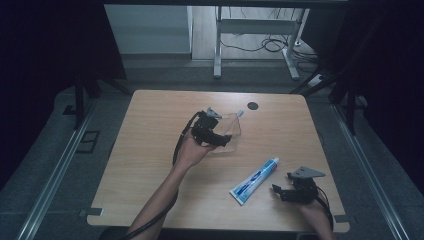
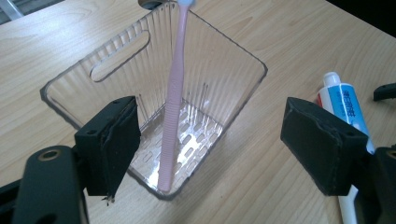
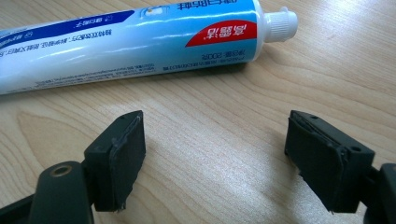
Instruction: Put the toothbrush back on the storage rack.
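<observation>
Item: clear plastic basket (image 2: 219, 70), ribbed walls, slotted floor, handle slot in one side; stands on the wooden table (image 1: 150, 165) near its centre, toward twelve o'clock; holds one pink toothbrush (image 2: 172, 107), leaning upright, foot in the near corner, head above the far rim.
Item: left gripper (image 2: 210, 144); jaws spread wide, nothing between them; poised over the basket's near rim, toward six o'clock of it.
Item: toothpaste tube (image 3: 135, 39), blue and white, white cap; lies flat at four o'clock from the basket, well apart.
Item: right gripper (image 3: 212, 158); jaws wide apart, gripping nothing; just beside the tube, not touching.
</observation>
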A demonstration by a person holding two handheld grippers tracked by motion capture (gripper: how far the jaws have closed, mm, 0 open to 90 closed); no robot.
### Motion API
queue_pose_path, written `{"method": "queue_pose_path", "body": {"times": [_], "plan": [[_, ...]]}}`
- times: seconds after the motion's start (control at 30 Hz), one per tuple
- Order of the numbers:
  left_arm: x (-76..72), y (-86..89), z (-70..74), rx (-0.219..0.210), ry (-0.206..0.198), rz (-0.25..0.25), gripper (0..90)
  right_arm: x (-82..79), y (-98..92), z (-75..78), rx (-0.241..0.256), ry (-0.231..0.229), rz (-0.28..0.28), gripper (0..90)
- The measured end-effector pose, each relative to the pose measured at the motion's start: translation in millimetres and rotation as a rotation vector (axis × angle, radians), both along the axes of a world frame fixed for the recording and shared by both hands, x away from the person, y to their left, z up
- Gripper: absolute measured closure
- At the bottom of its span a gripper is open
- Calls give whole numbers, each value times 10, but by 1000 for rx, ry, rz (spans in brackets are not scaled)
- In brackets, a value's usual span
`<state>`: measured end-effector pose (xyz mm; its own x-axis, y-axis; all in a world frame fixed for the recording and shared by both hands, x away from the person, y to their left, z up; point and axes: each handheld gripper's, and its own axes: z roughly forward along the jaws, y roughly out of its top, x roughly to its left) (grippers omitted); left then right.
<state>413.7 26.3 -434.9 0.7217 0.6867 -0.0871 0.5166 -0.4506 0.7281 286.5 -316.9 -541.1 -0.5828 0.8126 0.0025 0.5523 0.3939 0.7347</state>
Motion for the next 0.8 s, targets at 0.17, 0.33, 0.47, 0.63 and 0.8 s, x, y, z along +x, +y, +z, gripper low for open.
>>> {"method": "queue_pose_path", "body": {"times": [0.17,0.33,0.47,0.63,0.8], "plan": [[-44,48,-4,3,-4,-1,192,0,0,0,0,0,0,205],[-96,93,-10,7,-8,-8,192,0,0,0,0,0,0,205],[-133,133,-16,8,-9,-14,193,0,0,0,0,0,0,205],[-178,174,-26,3,-10,-11,201,0,0,0,0,0,0,206],[-216,213,-35,-2,-10,-8,203,0,0,0,-1,0,0,206]]}}
